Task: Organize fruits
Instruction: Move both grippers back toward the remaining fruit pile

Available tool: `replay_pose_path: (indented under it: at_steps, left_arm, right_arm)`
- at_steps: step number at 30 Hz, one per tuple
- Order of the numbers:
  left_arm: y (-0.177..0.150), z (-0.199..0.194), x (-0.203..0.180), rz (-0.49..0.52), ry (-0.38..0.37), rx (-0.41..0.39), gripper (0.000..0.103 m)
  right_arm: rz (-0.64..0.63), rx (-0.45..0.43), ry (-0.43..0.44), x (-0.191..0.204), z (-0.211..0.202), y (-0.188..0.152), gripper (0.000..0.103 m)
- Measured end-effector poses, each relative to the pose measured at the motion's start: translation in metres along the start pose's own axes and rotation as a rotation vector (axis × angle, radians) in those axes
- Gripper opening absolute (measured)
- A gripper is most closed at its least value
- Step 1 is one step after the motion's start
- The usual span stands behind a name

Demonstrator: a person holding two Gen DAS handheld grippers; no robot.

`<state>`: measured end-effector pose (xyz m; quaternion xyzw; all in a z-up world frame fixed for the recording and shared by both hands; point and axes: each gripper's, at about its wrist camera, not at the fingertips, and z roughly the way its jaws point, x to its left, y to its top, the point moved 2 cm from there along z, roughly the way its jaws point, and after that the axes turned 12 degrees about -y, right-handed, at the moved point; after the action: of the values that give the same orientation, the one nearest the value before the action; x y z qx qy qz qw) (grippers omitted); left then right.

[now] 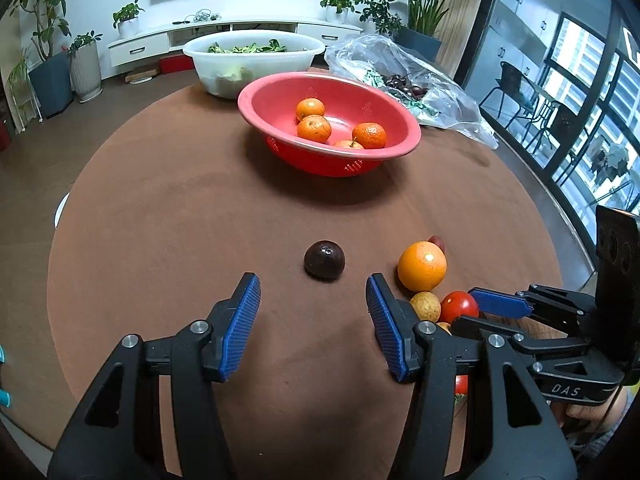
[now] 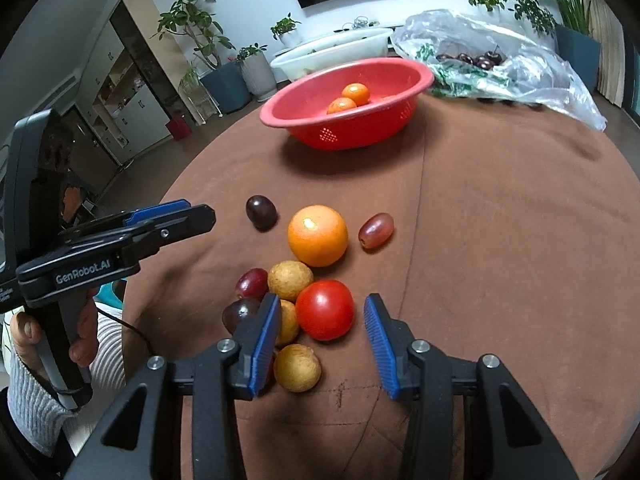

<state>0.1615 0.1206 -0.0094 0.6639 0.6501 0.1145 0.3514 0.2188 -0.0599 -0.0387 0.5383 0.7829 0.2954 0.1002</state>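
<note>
A red colander bowl (image 1: 280,92) far on the brown table holds several mandarins (image 1: 314,128). My left gripper (image 1: 312,286) is open just above the cloth. A dark plum (image 1: 324,259) lies a little beyond its tips. To the right sits a cluster: an orange (image 2: 317,235), a red tomato (image 2: 325,309), tan longans (image 2: 290,280) and red grapes (image 2: 376,230). My right gripper (image 2: 322,303) is open and straddles the tomato, with its pads on either side and a gap at the right pad. Its left finger (image 2: 264,332) covers part of a longan and a dark grape.
A white basin (image 1: 256,54) of greens stands behind the red bowl. A clear plastic bag (image 2: 500,60) with cherries lies at the back right. The round table's edge (image 1: 60,240) curves close on the left. A person's hand (image 2: 24,336) and ribbed sleeve hold the left gripper.
</note>
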Motion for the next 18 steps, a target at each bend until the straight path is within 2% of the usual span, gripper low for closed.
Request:
replay_pose_path:
  at_steps: [5,18]
  left_arm:
    - [0.002,0.004,-0.005,0.008,-0.004,0.007,0.053]
    - [0.009,0.03,-0.046,0.119,-0.048,0.054,0.053]
  right_arm:
    - [0.016,0.006,0.007,-0.005,-0.001,0.0,0.032]
    - [0.12,-0.028,0.04,-0.027,-0.016,-0.004,0.032]
